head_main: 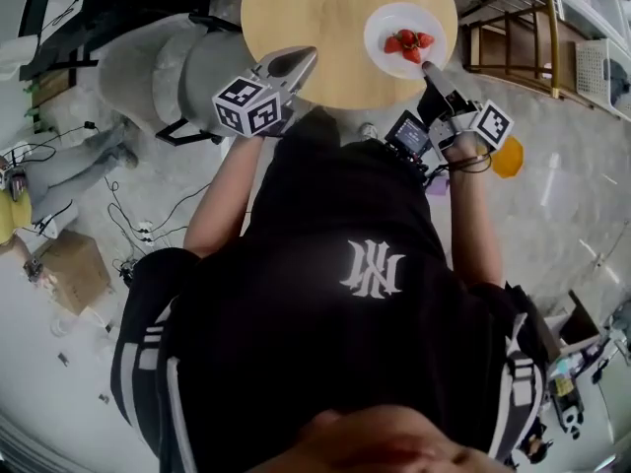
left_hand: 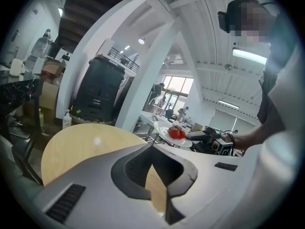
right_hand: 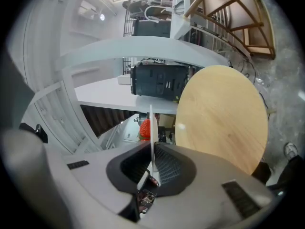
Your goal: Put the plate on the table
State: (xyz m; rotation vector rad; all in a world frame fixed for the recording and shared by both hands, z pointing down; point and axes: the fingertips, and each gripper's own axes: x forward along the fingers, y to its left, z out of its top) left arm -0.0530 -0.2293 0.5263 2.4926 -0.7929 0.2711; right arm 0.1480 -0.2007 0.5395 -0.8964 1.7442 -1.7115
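Note:
A white plate [head_main: 382, 26] with a few strawberries [head_main: 407, 44] is over the right part of the round wooden table [head_main: 315, 18]. My right gripper [head_main: 431, 73] is shut on the plate's near rim. In the right gripper view the plate [right_hand: 151, 132] stands edge-on between the jaws of the right gripper [right_hand: 152, 171], with a strawberry [right_hand: 145, 128] behind it. In the left gripper view the plate [left_hand: 165, 133] appears held slightly above the tabletop [left_hand: 81, 147]. My left gripper [head_main: 299, 61] hangs over the table's near edge, shut and holding nothing.
A grey padded seat [head_main: 148, 67] stands left of the table, a wooden chair [head_main: 513, 37] to its right. An orange object [head_main: 508, 158] lies on the floor by my right hand. Cables and a cardboard box [head_main: 74, 269] lie at the left.

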